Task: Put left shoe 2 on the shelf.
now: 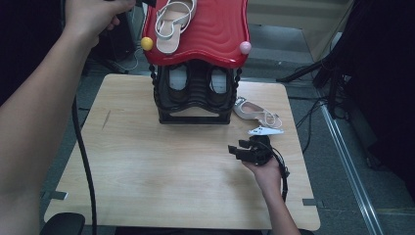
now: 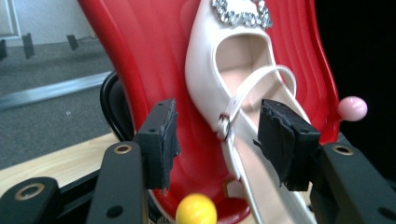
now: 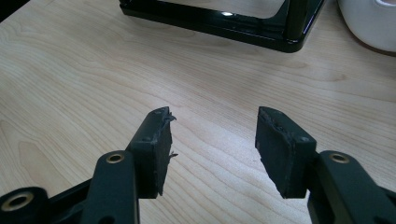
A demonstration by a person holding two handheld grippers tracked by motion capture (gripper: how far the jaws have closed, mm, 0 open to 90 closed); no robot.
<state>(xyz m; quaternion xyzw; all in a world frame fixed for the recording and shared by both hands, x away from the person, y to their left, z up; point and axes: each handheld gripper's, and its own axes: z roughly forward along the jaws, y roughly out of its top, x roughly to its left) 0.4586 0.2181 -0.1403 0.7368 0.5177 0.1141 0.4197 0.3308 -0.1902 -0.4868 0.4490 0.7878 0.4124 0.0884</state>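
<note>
A white strappy shoe (image 1: pixel 173 22) lies on the red wavy top (image 1: pixel 215 34) of a black shoe rack (image 1: pixel 194 110). In the left gripper view my left gripper (image 2: pixel 217 140) stands open just short of that shoe (image 2: pixel 233 60); its pads flank the strap and buckle without touching them. The matching white shoe (image 1: pixel 257 111) lies on the table to the right of the rack. My right gripper (image 1: pixel 235 151) is open and empty, low over the wooden table (image 1: pixel 147 161) in front of that shoe. The right gripper view has the gripper (image 3: pixel 212 140) facing the rack's base (image 3: pixel 219 21).
A yellow ball (image 1: pixel 147 43) and a pink ball (image 1: pixel 245 47) tip the red top's front corners. Dark shoes sit in the rack's lower shelf (image 1: pixel 178 83). A cable (image 1: pixel 83 156) trails from the left hand across the table's left side. Cables and a metal rail lie on the floor to the right.
</note>
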